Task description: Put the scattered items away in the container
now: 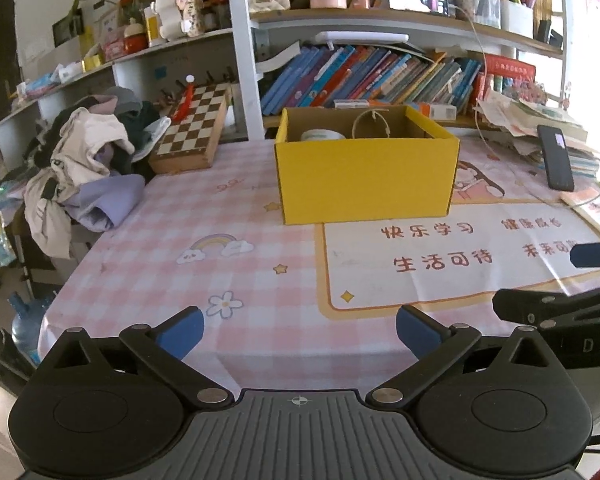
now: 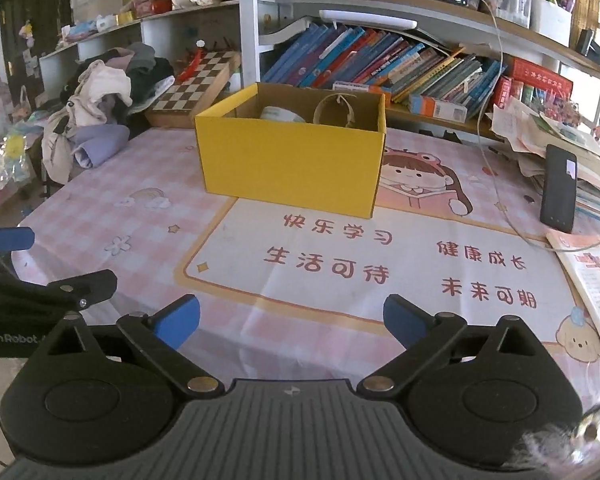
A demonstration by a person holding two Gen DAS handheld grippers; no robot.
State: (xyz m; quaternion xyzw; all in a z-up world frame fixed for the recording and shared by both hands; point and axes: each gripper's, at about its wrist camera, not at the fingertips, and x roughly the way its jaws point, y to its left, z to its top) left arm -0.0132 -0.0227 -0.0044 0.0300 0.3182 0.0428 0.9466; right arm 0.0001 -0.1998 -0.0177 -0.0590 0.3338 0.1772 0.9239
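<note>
Your left gripper [image 1: 299,330] is hanging over the near edge of the tabletop [image 1: 148,248], jaws spread wide, nothing between the blue pads [image 1: 182,334]. Your right gripper [image 2: 291,320] is doing the same: wide apart, empty. Its casing is showing "DAS…" in the left view; the left casing is reading "GenRobot" in the right view. The yellow box [image 1: 366,174] is sitting toward the far edge of the tabletop, mid-width, open top up, long axis running left to right, one corner overlapping the white mat panel [image 2: 380,264]. Inside it: a tape roll [image 1: 322,135] and a thin ring [image 1: 371,123] leaning on the back wall. The panel is reading 快乐学习, 健康成长, 生活可待, 未来可期.
</note>
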